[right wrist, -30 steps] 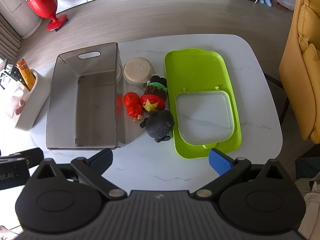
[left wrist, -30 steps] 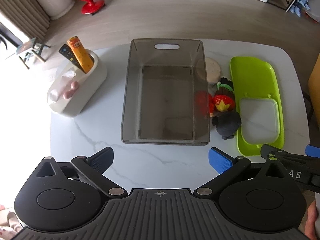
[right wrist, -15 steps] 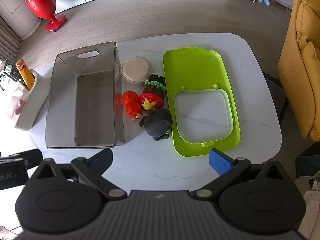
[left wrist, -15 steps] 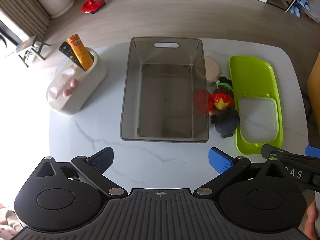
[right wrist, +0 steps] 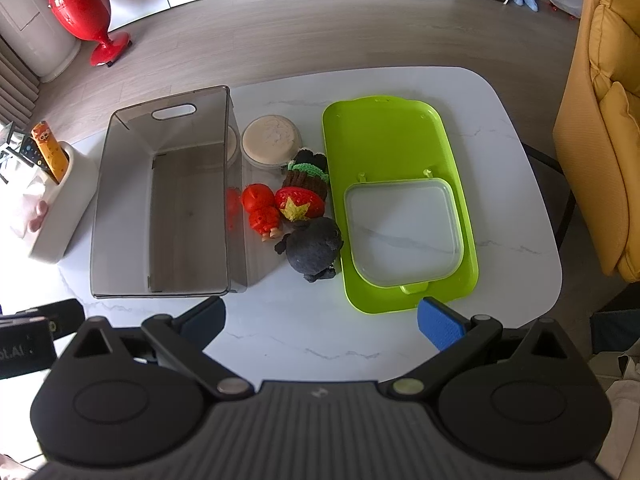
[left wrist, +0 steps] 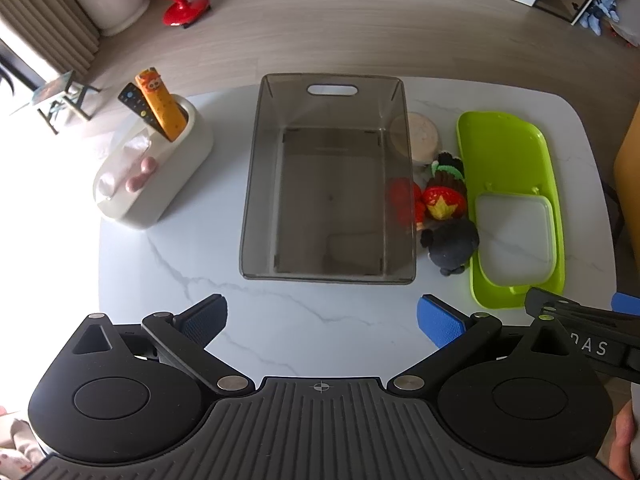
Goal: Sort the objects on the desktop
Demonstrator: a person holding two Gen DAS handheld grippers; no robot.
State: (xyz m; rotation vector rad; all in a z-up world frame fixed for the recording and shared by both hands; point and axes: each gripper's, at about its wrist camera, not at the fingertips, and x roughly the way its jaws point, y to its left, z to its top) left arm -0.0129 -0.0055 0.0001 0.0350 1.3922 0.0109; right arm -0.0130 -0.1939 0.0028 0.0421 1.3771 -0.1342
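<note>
Claws left [left wrist: 320,316] and right [right wrist: 320,318] wide open, empty; "DAS" lettering partly visible; smoky plastic bin [left wrist: 256,200], marble counter [left wrist: 304,320], knitted toys [right wrist: 306,178].

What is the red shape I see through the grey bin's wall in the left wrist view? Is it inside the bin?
Observer: No. The right wrist view shows a small red toy figure lying on the table outside the grey bin, between the bin and the crocheted doll.
Operator: And the right hand-held gripper? I only catch its edge.
Observer: The right hand-held gripper is open and holds nothing. It hovers over the table's near edge.
</note>
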